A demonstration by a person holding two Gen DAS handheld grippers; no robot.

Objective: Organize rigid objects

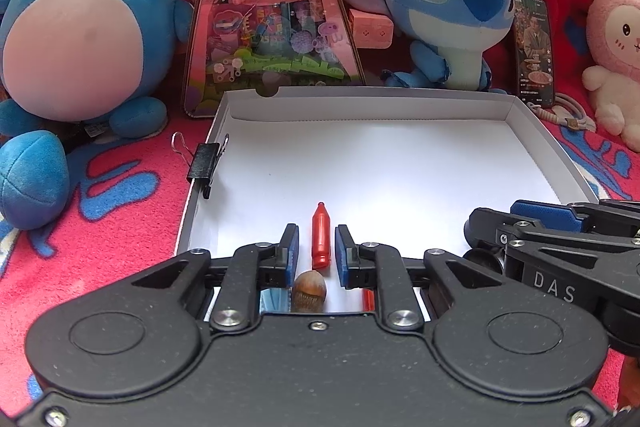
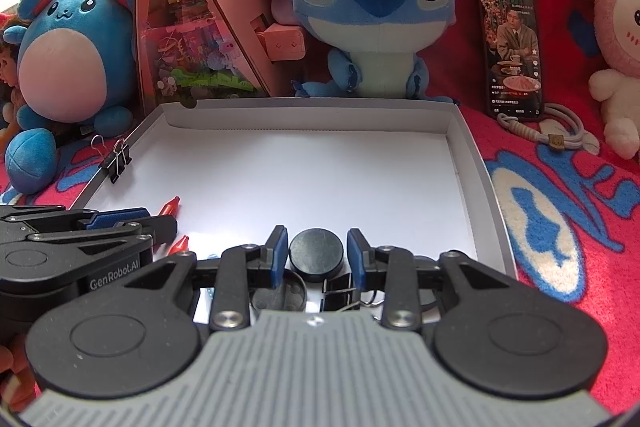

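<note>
A: Left wrist: your left claw [image 1: 317, 251] stood narrowly parted, red crayon [image 1: 320, 235] loose between the pads, lying in the white box [image 1: 552, 143].
B: Right wrist: your right claw [image 2: 317, 255] flanked the black disc [image 2: 317, 254], no contact visible. Best lift straight.

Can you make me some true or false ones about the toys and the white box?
1. A red crayon lies in the white box. True.
2. A black clip sits on the box's edge. True.
3. The left gripper squeezes the crayon. False: its pads stand apart from it.
4. The phone screen is dark. False: it shows a picture.
5. A black disc lies between the right gripper's pads. True.
</note>
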